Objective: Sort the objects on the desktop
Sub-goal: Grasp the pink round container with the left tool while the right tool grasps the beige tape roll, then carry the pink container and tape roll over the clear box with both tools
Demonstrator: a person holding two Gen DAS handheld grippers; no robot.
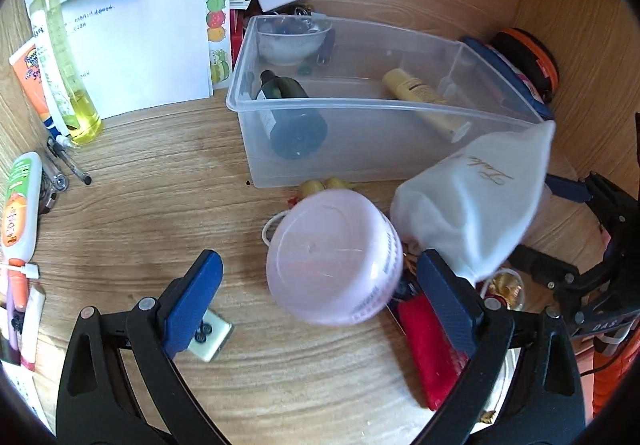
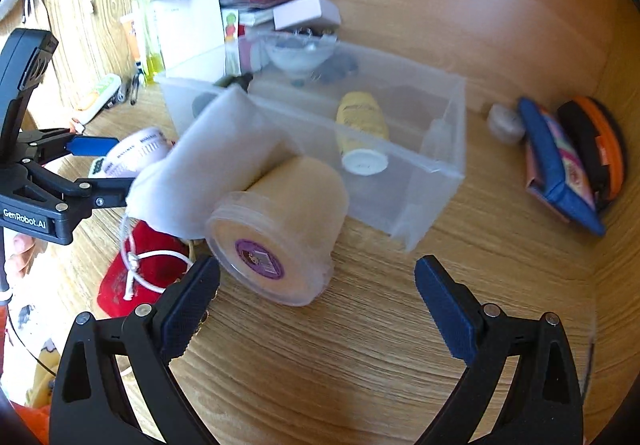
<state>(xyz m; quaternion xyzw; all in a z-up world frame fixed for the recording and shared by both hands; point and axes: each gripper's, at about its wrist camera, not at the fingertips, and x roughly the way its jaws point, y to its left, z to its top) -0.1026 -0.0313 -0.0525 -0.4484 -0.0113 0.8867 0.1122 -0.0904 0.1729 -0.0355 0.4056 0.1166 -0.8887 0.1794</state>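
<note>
A pink jar (image 1: 334, 257) lies tipped on the wooden desk between the fingers of my left gripper (image 1: 320, 257), which is open and not touching it. A white cloth pouch (image 1: 472, 205) leans beside the jar, against a clear plastic bin (image 1: 360, 149). The bin holds a dark green bottle (image 1: 292, 113) and a yellow bottle (image 1: 420, 97). In the right wrist view my right gripper (image 2: 318, 264) is open, just short of a beige tub (image 2: 280, 233) lying on its side. The pouch (image 2: 216, 165) is draped over the tub. The left gripper (image 2: 108, 165) flanks the pink jar (image 2: 136, 157).
A red pouch (image 1: 428, 345) with a white cord lies under the left gripper's right finger. Papers (image 1: 140, 25), a yellow spray bottle (image 1: 64, 57), tubes and pens crowd the left. A blue book (image 2: 560, 165) and an orange case (image 2: 600, 141) lean at the right wall.
</note>
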